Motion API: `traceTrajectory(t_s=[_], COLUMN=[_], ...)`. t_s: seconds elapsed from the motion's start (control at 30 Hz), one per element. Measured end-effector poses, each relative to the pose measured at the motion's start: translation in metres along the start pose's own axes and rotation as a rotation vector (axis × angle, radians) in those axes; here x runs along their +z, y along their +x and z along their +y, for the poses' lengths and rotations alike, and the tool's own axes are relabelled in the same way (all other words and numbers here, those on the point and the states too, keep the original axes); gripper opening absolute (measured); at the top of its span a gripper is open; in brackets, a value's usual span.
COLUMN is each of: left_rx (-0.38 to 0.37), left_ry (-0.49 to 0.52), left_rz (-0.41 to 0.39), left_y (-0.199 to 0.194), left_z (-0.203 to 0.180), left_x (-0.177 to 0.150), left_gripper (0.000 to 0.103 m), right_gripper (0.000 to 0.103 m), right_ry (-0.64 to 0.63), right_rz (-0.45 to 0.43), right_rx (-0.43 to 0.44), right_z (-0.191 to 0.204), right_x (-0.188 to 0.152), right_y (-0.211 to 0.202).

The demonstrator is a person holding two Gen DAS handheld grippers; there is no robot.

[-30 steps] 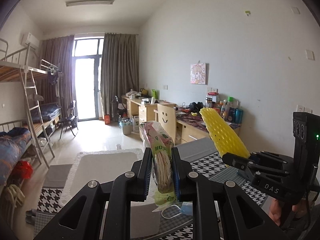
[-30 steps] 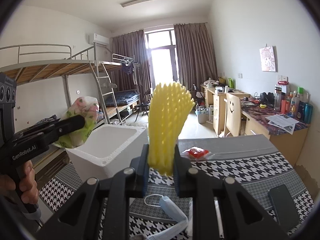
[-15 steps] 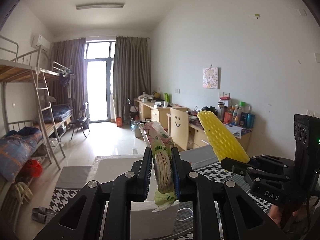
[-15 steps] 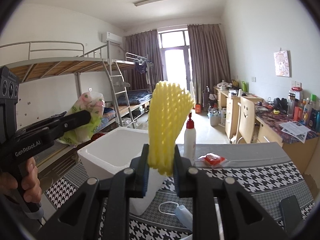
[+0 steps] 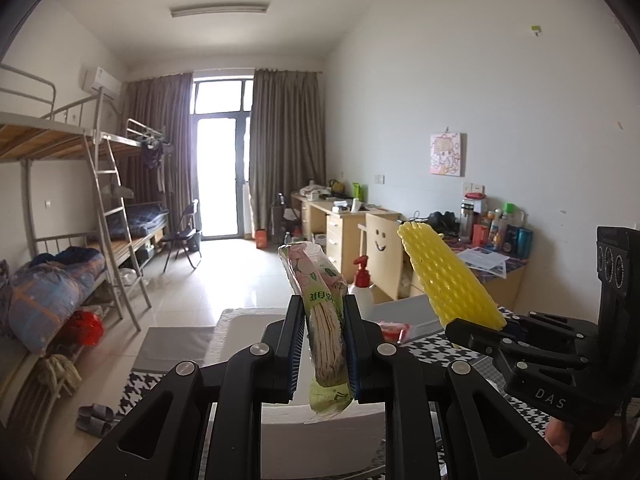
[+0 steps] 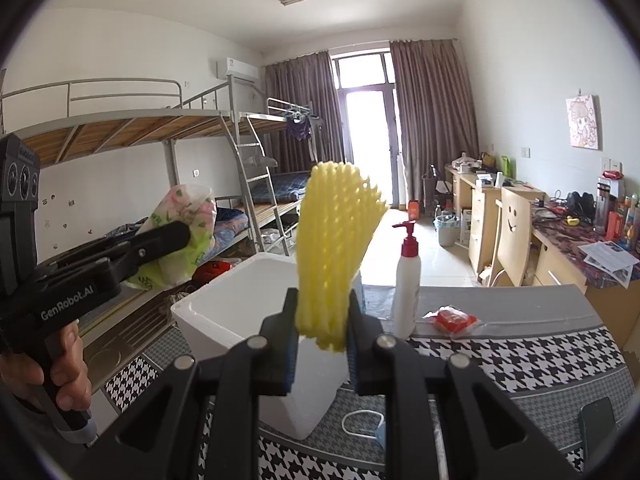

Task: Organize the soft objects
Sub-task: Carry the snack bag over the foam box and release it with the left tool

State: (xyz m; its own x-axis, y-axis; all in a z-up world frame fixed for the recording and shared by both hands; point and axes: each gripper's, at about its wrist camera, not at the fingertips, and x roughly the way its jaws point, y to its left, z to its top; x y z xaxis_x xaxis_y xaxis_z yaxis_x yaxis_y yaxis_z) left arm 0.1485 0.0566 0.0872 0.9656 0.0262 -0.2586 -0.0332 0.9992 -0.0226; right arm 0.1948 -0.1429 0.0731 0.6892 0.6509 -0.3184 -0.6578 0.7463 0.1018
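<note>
1. The worktop (image 6: pixel 520 360), under a houndstooth cloth, carries a white foam box (image 6: pixel 240 300) with its top open, a pump bottle (image 6: pixel 406 280) just beside the box, and a small red packet (image 6: pixel 452 318) near the bottle.
2. The box looks the likely home for the soft things; its walls seem light and easily dented, so items should go in gently.
3. The right tongs (image 6: pixel 322 354) are nearly closed on the lower end of a yellow foam net (image 6: pixel 332 248), which stands upright above the box's near corner. It looks featherlight and springy; a grip low on the bunched end suits it.
4. The left tongs (image 5: pixel 320 354) pinch a floral bag (image 5: pixel 320 312) of folded soft contents at mid-length, held in the air over the box. The film looks slippery and limp, so a firm hold across the padded middle seems best.
</note>
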Motion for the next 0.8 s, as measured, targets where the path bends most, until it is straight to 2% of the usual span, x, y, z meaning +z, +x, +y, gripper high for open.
traceTrajectory(t_s=[0.8], left_rx=[0.020], left_ry=[-0.045], left_rz=[0.030], left_y=[0.017], left_z=[0.019], left_x=[-0.003], left_gripper=[0.020], right_gripper=[0.024], right_ry=[-0.027], right_rz=[0.050], right_rx=[0.033], right_z=[0.017], right_x=[0.013], right_y=[0.026])
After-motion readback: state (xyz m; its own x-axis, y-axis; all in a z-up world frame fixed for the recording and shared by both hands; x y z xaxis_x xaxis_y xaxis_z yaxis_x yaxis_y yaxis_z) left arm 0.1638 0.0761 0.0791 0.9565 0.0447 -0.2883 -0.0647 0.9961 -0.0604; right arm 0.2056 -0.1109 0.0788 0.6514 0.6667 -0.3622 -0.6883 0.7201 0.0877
